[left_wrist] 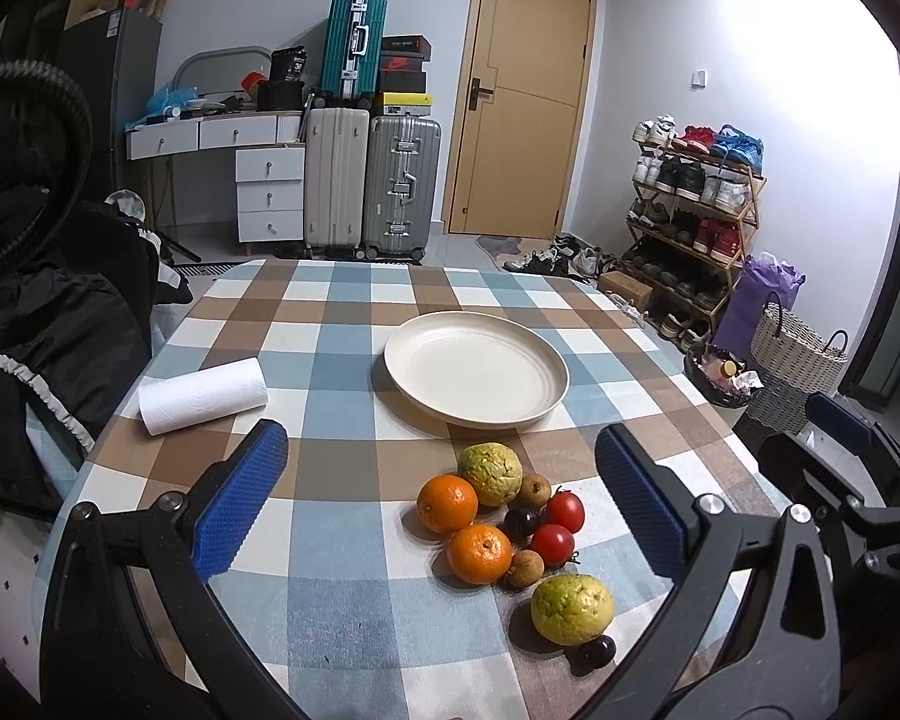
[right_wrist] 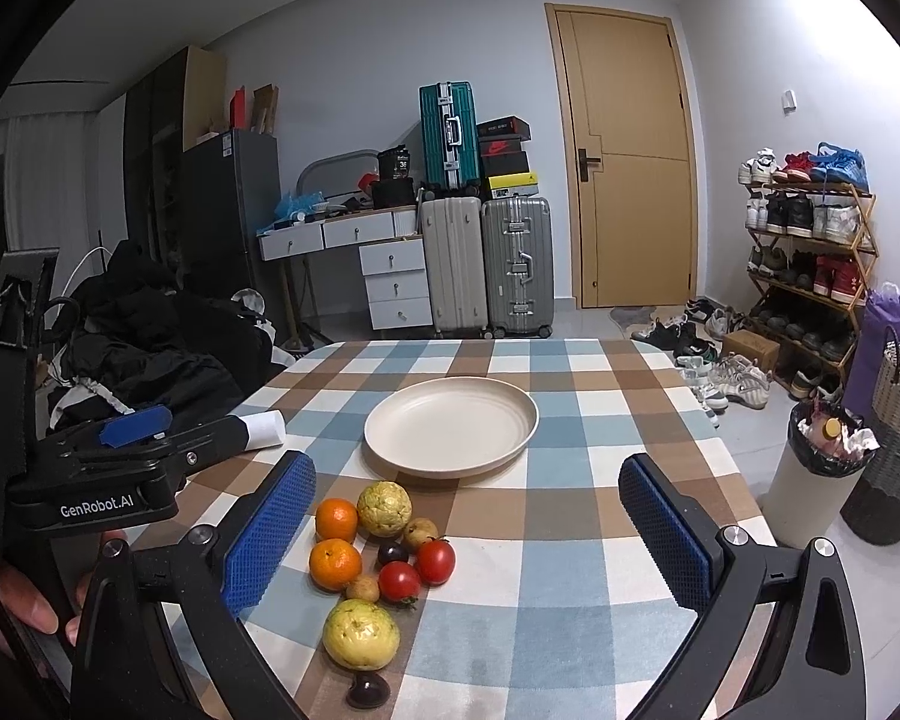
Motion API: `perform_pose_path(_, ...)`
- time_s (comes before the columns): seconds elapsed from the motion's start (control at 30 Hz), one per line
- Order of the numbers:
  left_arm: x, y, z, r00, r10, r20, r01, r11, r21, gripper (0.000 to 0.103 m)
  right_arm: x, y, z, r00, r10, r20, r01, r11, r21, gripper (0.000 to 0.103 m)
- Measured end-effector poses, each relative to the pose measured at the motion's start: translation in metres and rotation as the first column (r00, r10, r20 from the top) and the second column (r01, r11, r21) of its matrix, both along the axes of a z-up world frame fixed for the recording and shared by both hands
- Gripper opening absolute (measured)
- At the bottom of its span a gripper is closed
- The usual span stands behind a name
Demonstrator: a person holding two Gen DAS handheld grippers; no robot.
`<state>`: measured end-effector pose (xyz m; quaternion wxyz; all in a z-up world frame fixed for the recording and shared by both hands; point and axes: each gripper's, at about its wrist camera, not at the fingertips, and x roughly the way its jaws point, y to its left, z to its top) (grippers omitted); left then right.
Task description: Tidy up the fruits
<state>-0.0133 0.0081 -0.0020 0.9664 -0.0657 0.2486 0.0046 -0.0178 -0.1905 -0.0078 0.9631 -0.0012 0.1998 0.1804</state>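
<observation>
Tabletop point(left_wrist: 342, 594): checked cloth, cream plate point(left_wrist: 477, 369) mid.
Fruits point(left_wrist: 510, 531): we see oranges, guavas, tomatoes, clustered.
Left claw point(left_wrist: 441, 507): spread wide, fruits betw. fingers.
Right claw point(right_wrist: 468, 534): released, fruits left-of-centre.

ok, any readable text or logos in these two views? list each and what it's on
"GenRobot.AI": white print on the left tool's body, right wrist view.
"36": on the black bag on the desk; reads "38" in the left wrist view, so the second digit is uncertain.
Swoosh logo, no words: on the red shoebox.
Too small or blurred: the other shoebox labels, the fridge sticker, and small print at the left tool's edge.
</observation>
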Motion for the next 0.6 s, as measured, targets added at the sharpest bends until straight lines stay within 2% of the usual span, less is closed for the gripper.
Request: perform_pose_path(0.6,-0.0001,0.0005,-0.0003,1.000,0.000,-0.001,0.000,1.000,-0.001,0.102,-0.0047,0.0000,0.0019,1.000,0.006,0.018,-0.006,1.000,0.008,0.103)
